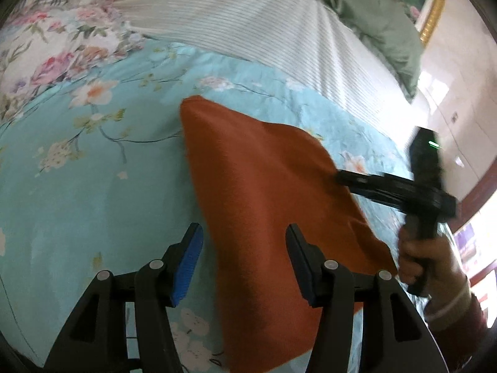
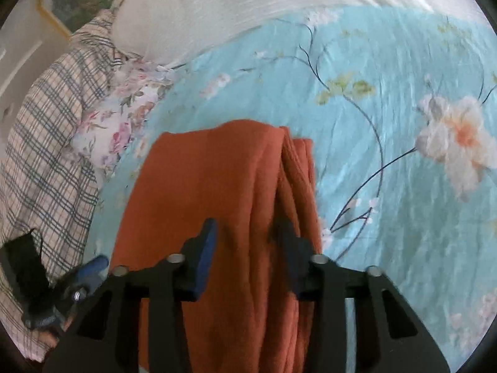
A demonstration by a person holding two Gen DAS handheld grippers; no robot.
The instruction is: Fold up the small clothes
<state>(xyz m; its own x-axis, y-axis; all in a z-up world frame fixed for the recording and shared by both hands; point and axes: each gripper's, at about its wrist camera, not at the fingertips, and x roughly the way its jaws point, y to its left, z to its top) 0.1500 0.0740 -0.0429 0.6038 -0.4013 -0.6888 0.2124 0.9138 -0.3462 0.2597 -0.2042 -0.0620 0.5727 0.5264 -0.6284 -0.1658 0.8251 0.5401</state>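
- The rust-orange garment (image 1: 267,205) lies folded into a long strip on the turquoise floral bedsheet (image 1: 93,161); in the left wrist view it runs from the centre down toward 6 o'clock.
- The left gripper (image 1: 245,264) has its jaws spread. The left edge of the garment lies between them, but neither blue pad presses on it.
- The right gripper (image 1: 338,175) enters that view from 3 o'clock, its tip meeting the garment's right edge. A hand (image 1: 425,261) in a dark red sleeve grips its handle.
- In the right wrist view, the right gripper (image 2: 245,248) straddles a raised ridge of the garment (image 2: 217,186). The cloth fills the gap between the fingers; motion blur hides whether the pads pinch it, so I cannot tell.
- A striped white cover (image 1: 248,15) lies beyond the sheet at 12 o'clock.
- A green pillow (image 1: 372,21) sits at 1 o'clock.
- A plaid cloth (image 2: 46,155) lies at 9 o'clock in the right wrist view, touching a pink-flowered fabric (image 2: 124,115).
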